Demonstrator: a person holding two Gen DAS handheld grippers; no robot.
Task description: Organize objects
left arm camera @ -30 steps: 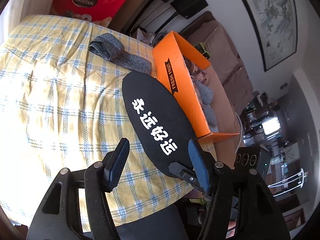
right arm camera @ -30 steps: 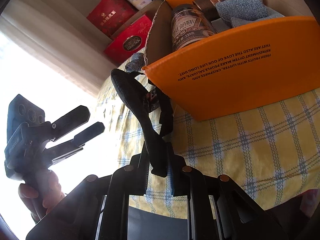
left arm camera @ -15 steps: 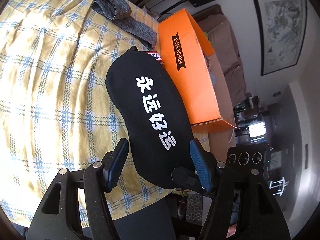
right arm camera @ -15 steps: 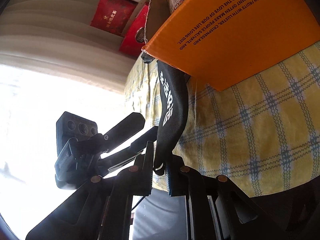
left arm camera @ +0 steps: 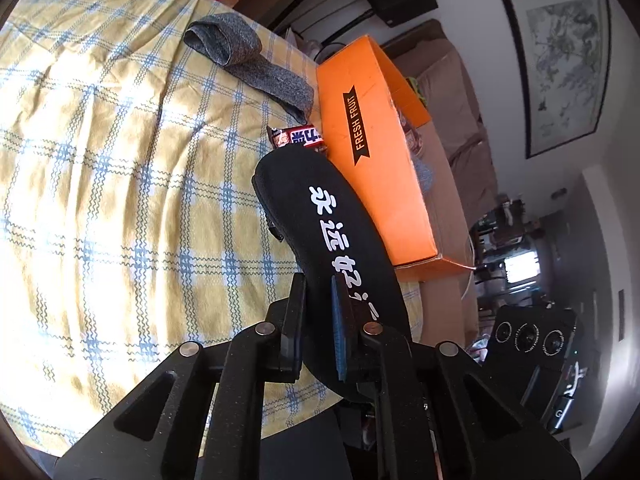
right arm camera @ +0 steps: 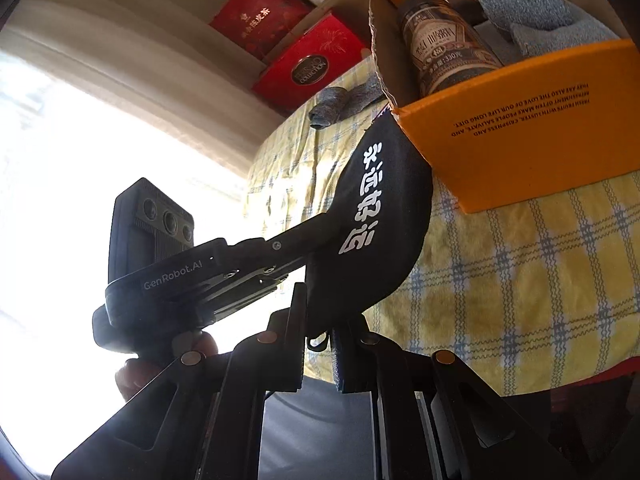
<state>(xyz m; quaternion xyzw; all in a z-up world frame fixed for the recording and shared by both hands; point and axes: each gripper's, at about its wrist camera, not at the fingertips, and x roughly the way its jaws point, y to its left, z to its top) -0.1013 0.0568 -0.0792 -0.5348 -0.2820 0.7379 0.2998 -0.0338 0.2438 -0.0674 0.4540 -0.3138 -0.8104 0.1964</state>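
A black eye mask with white Chinese characters [left arm camera: 320, 216] hangs over the table's edge beside the orange box [left arm camera: 376, 168]. My left gripper [left arm camera: 318, 300] is shut on the mask's lower end. My right gripper [right arm camera: 322, 316] is shut on the same mask [right arm camera: 380, 208] from below. In the right wrist view the left gripper [right arm camera: 320, 236] reaches in from the left and pinches the mask. The orange box [right arm camera: 520, 136] holds jars and blue-grey cloths.
A grey sock [left arm camera: 248, 60] and a small snack packet [left arm camera: 296, 136] lie on the yellow checked tablecloth [left arm camera: 120, 160] near the box. Red gift boxes [right arm camera: 308, 68] stand behind the table. A sofa and a framed picture [left arm camera: 560, 52] are beyond the box.
My left gripper was open around the mask's end and has closed on it. The mask has turned and lifted slightly; both grippers now hold it.
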